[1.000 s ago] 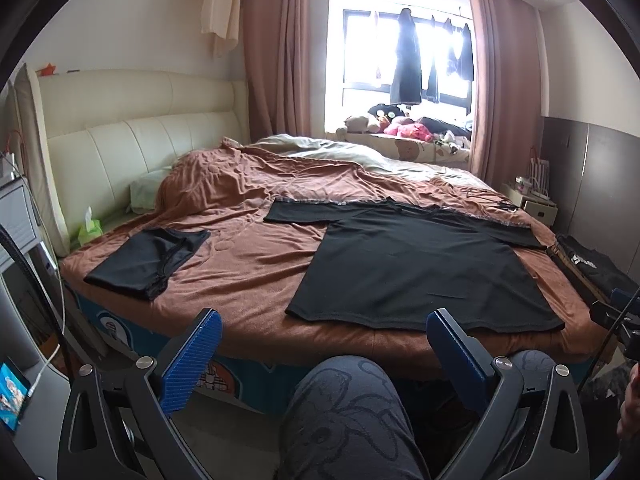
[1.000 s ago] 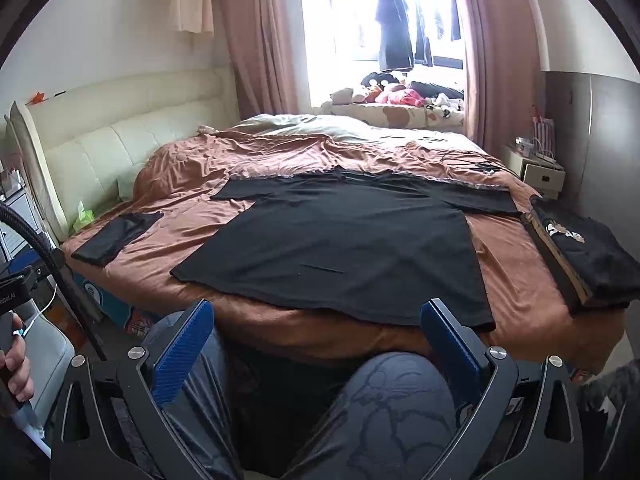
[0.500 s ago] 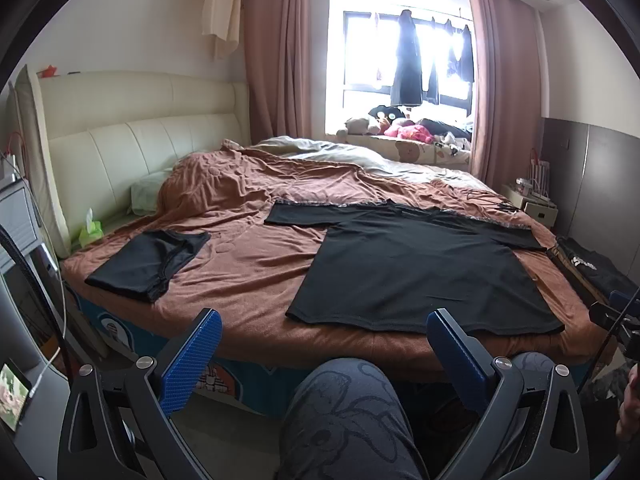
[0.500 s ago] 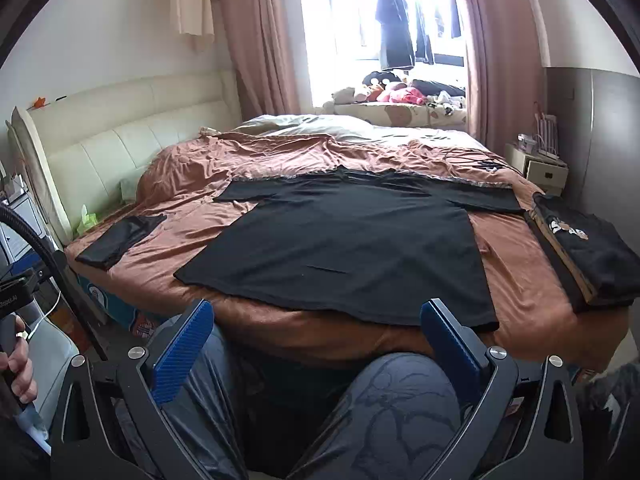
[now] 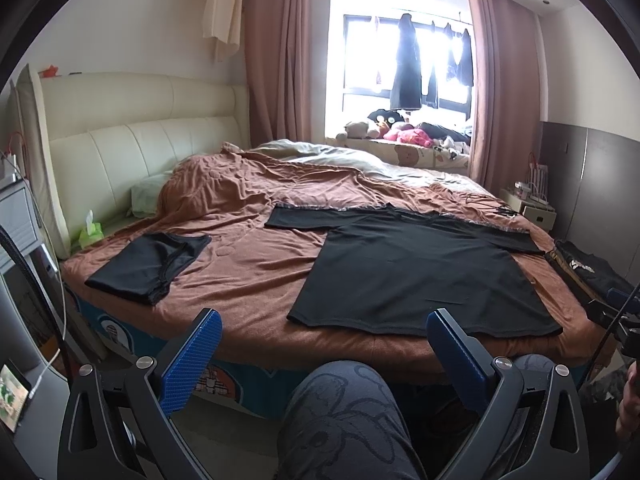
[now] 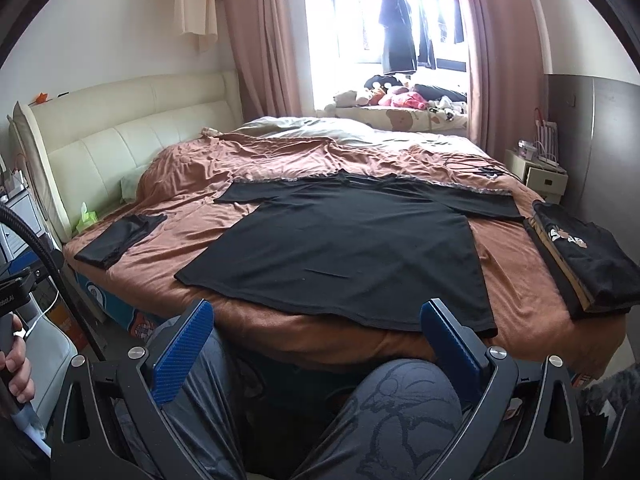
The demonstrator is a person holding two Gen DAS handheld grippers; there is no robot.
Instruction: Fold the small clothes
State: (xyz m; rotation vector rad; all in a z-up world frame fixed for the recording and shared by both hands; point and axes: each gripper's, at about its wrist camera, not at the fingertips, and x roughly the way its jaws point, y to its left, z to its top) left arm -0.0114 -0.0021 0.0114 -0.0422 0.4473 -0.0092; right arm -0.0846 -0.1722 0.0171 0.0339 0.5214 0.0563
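Observation:
A black T-shirt (image 5: 416, 268) (image 6: 340, 248) lies spread flat, sleeves out, on the brown bedspread (image 5: 256, 264) (image 6: 192, 176). A folded black garment (image 5: 150, 260) (image 6: 120, 236) rests near the bed's left edge. A stack of folded black clothes (image 6: 584, 256) (image 5: 588, 272) sits at the right edge. My left gripper (image 5: 324, 356) is open, held low in front of the bed above a person's knee. My right gripper (image 6: 316, 344) is open too, short of the shirt's hem, with nothing between its fingers.
A person's patterned trouser legs (image 5: 348, 420) (image 6: 404, 416) fill the foreground. A cream headboard (image 5: 120, 152), a green tissue box (image 5: 91, 234), a bedside stand (image 6: 540, 176), soft toys on the window sill (image 5: 400, 132) and a phone screen (image 5: 12, 396) at lower left surround the bed.
Both views have drifted slightly, with the bed sitting a touch lower in frame. The clothes have not moved and both grippers stay open.

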